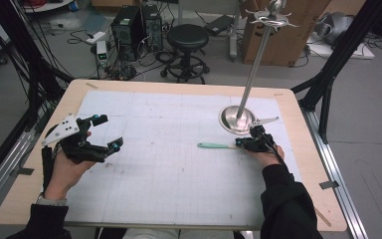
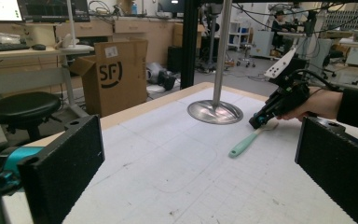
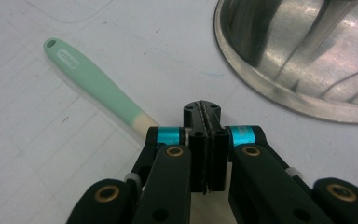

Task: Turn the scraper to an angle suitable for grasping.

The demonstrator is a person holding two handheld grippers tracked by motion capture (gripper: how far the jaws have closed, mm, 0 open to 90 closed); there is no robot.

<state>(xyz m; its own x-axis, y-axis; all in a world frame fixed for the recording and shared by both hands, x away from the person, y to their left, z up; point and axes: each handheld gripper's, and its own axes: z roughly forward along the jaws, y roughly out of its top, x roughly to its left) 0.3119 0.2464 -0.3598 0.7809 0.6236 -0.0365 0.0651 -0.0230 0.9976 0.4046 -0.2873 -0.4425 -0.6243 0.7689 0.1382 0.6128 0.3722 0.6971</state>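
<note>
Here the right gripper (image 3: 204, 144) has its jaws pressed together, with the pale end of a green-handled utensil (image 3: 93, 86) passing beneath them; whether they pinch it, I cannot tell. A steel stand base (image 3: 303, 56) sits just ahead. The left gripper (image 1: 102, 133) gapes wide, holding nothing.

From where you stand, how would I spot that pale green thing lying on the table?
Find the round shiny metal base of the tall pole on the table's right half. Just in front of it lies a mint-green handle, flat on the white gridded mat, one end under the right gripper. It is the table's sole green item.
</note>
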